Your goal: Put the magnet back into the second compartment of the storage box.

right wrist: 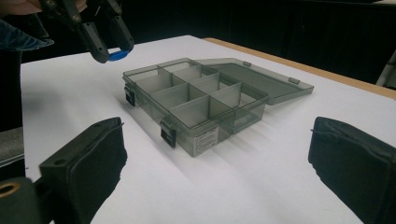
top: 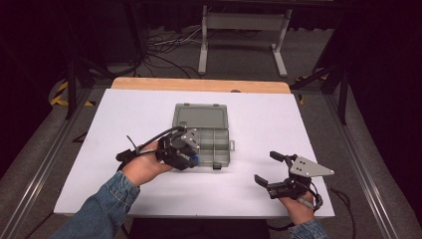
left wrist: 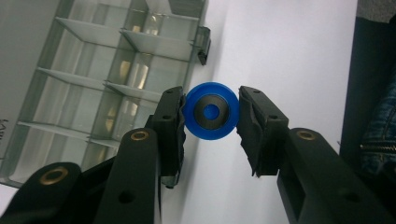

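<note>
Your left tool (left wrist: pixel 210 114) is clamped on the blue disc (left wrist: pixel 210 111), pads on its rim at two opposite points. It hangs above the worktop (top: pixel 129 107) just off the near-left corner of the box (top: pixel 201 142), not yet over a compartment. Box is open, lid (right wrist: pixel 261 79) laid flat behind it, and every compartment you can see looks empty.

Your right tool (top: pixel 271 169) sits on the worktop, jaws wide, nothing between them, well clear of the box.

Risks from here:
- Round rim held at two points only. Tilt the wrist and the disc can pivot or squirt out, then roll off across the worktop.
- Release over a divider (right wrist: pixel 189 93) and it lands on the wall, tips on edge, or drops into the wrong cell.
- Come in low and a jaw clips the box wall or the front latch (right wrist: pixel 168 133). Nothing is holding the box, so it slides.
- Jaws look wide against a cell, though that's hard to judge from these angles. Probably drop from just above the rim, not inside.

Consider steadying the box with the right tool first.
</note>
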{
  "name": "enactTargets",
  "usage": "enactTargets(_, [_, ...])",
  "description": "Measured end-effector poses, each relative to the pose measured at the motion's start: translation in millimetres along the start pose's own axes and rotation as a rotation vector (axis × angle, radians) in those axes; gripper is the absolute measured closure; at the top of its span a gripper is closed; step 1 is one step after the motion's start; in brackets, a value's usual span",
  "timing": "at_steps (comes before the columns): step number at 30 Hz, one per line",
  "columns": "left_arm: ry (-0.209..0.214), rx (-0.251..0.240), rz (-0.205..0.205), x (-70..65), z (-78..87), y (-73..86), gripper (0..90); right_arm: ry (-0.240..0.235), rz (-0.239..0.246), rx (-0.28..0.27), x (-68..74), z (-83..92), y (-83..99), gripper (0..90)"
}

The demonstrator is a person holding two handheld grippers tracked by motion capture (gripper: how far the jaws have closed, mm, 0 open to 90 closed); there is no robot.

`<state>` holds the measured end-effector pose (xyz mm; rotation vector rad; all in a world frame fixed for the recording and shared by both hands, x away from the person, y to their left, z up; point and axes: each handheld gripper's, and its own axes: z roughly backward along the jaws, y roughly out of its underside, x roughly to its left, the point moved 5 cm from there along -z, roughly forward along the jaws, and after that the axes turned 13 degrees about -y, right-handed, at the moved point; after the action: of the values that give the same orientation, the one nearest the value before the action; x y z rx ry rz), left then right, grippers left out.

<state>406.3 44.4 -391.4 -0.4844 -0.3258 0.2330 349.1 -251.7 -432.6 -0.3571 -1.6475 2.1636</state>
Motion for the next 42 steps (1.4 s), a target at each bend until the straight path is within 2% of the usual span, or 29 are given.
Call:
enactTargets(6, [-0.013,0.003,0.020,13.1,-5.1,-3.3,62.3,0.002,0.002,-0.003,-0.2,0.3,-0.1,4.4])
enactTargets(13, [-0.039,0.012,0.068,33.1,-12.6,-7.3,62.3,0.000,0.001,-0.007,-0.4,0.4,-0.2,4.4])
enactTargets(18, [-0.045,0.014,0.081,41.3,-16.8,-9.1,62.4,-0.002,0.000,-0.007,-0.6,0.4,0.0,4.4])
enactTargets(21, [-0.050,0.019,0.106,47.5,-20.6,-9.6,62.3,-0.003,-0.003,-0.009,-0.8,0.6,0.1,4.4])
enactTargets(33, [-0.068,0.042,0.154,71.2,-36.4,-11.5,62.4,-0.004,-0.004,-0.008,-1.0,0.5,0.2,4.4])
enactTargets(42, [-0.066,0.050,0.189,81.9,-48.1,-9.2,62.3,-0.006,-0.003,-0.007,-1.0,0.6,0.3,4.4])
